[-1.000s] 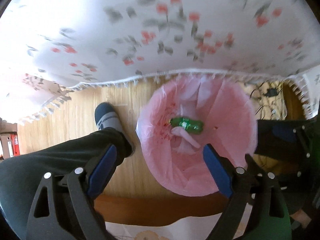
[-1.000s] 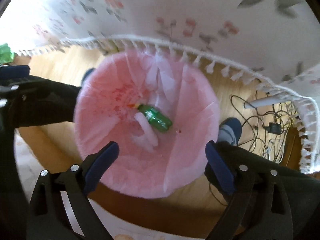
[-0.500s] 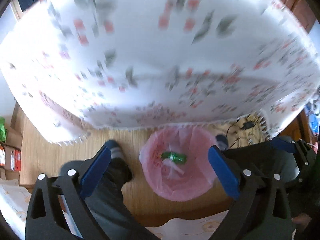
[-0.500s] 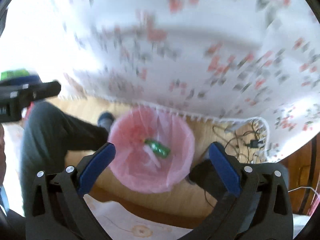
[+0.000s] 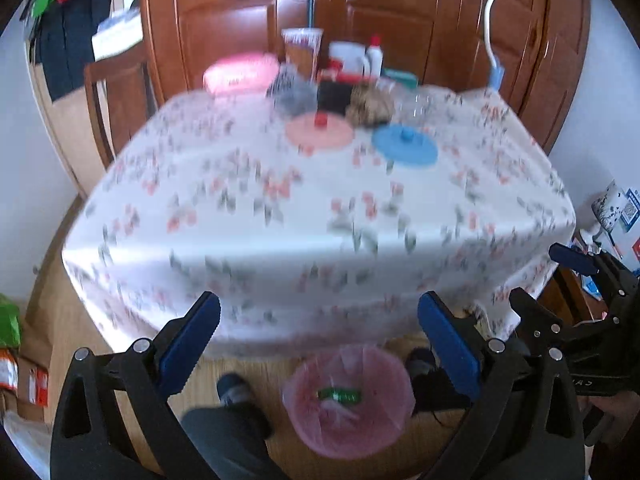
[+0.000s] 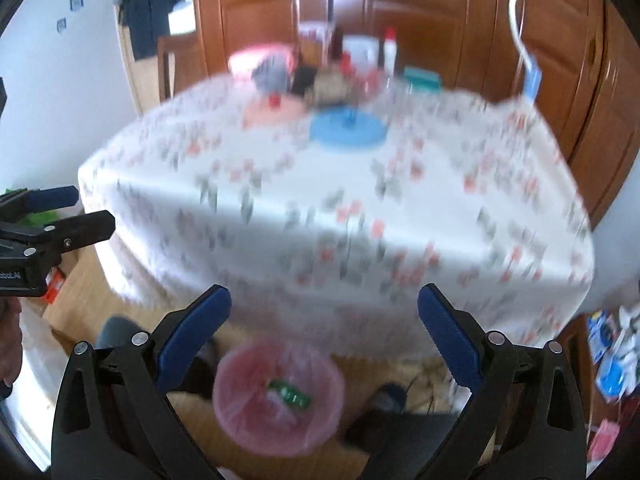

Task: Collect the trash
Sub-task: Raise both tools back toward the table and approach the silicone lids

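Observation:
A bin with a pink liner [image 5: 376,428] stands on the wooden floor below the table's near edge; it also shows in the right wrist view [image 6: 248,424]. A green bottle [image 5: 339,395] lies inside it, seen also in the right wrist view [image 6: 289,392]. My left gripper [image 5: 319,340] is open and empty, high above the bin. My right gripper [image 6: 324,332] is open and empty too. The right gripper appears at the right edge of the left wrist view [image 5: 576,300]. The left gripper appears at the left edge of the right wrist view [image 6: 52,216].
A table with a floral cloth [image 5: 320,208] fills the middle. At its far end are a pink lid [image 5: 319,131], a blue lid [image 5: 404,146], jars and bottles [image 5: 352,64]. Wooden cabinets stand behind, a chair [image 5: 116,92] at the left. The person's legs and feet flank the bin.
Both grippers have risen well up and tilted from over the bin to face the tabletop. The bin and bottle now look small at the bottom. Both grippers stayed open.

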The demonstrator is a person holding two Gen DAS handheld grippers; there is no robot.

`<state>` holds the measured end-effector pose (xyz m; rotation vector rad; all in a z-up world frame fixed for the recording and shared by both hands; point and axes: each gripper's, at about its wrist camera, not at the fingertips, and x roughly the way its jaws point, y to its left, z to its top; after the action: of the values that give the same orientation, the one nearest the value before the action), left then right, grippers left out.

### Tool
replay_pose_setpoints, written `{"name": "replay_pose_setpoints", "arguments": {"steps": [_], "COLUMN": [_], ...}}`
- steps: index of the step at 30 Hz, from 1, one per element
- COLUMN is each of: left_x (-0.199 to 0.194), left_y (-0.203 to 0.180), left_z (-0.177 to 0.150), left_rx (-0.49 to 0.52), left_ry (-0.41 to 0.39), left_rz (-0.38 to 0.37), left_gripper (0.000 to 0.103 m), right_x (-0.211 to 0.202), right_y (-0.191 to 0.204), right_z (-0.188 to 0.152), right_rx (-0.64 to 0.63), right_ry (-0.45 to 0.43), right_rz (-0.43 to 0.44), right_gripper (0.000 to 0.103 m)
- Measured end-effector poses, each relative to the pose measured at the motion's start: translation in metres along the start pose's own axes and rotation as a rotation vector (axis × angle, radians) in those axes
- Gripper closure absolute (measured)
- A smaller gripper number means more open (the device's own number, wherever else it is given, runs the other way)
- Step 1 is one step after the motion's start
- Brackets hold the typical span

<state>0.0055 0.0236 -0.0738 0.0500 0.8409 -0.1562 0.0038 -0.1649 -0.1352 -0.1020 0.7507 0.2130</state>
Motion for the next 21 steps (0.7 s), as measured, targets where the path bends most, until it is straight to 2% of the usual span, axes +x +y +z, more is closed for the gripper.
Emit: {"name": "replay_pose_setpoints", "arguments": {"steps": [5, 8, 13, 21], "left_x": [0.006, 0.016, 0.048, 0.093], "left_y": [0.002, 0.004, 0.007, 0.009], "left_z": [0.041, 0.061, 0.094, 0.122], "left_rx": [0.014, 0.015, 0.019, 0.030], "left_ry": [-0.060, -0.063, -0.044, -0.015], "left_rz": [0.009, 0.005, 0.004, -0.006], "left_gripper": [0.005, 0.005, 0.005, 0.005], "right_x": [0.001, 0.009, 0.030, 0.063], "right_y": [-0.004, -0.010, -0.016, -0.025], "right_z": [0.036, 0.053, 0.077, 0.103], "right_rx": [-0.013, -0.012, -0.004, -0.002], "right_ry": [-0.064, -0.078, -0.077, -0.063], "right_rz": [-0.019, -0.015, -0.012, -0.004], "right_gripper": [0.006, 0.006, 0.006, 0.006]}}
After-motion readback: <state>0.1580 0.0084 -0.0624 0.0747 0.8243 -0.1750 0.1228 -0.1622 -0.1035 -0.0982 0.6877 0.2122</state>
